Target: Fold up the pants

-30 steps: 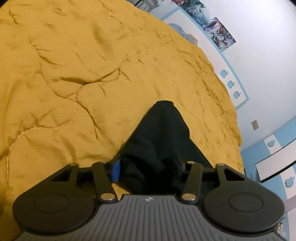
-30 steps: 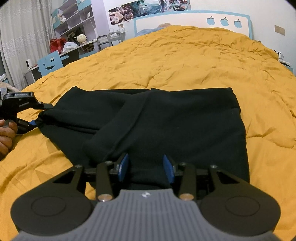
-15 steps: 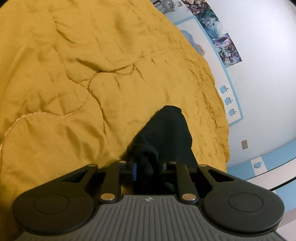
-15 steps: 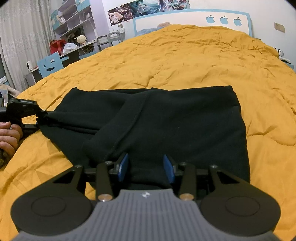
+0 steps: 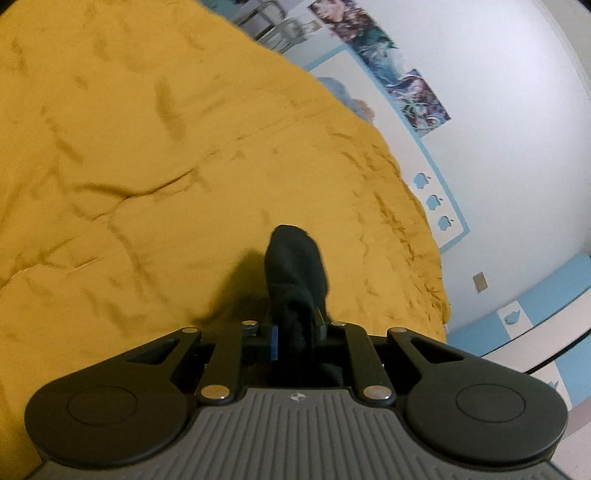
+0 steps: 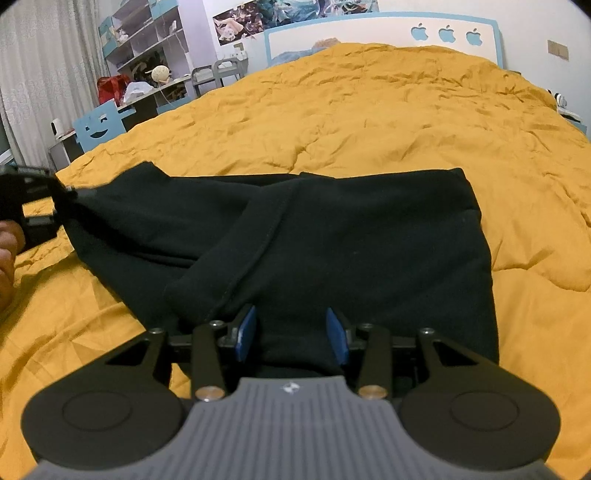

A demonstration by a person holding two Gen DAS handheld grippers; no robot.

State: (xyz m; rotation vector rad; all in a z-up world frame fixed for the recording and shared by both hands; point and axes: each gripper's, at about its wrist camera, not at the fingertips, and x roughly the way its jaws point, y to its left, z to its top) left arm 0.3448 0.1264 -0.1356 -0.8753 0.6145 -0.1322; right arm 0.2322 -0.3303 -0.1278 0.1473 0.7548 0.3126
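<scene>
**Left grip closes on the pants' end and lifts it**

Since a second ago the left gripper has drawn its jaws nearly together on a bunched end of the black pants, and that end now stands clear of the quilt — a dark shadow lies on the yellow cloth under it. Its jaws have just been closing, with the black fabric pinched between them. From the right wrist view the same gripper sits at the left edge, a hand behind it, the cloth pulled into a taut point toward it.

The pants lie folded across the near part of the yellow quilt, one leg layered over the other, a stitched seam running diagonally through the middle.

The right gripper has not shifted: its blue pads stand about half apart at the near edge of the pants, black cloth between them — whether they press on it cannot be told.

Beyond the bed are a white headboard with blue apple shapes, posters, and cluttered shelves.
</scene>
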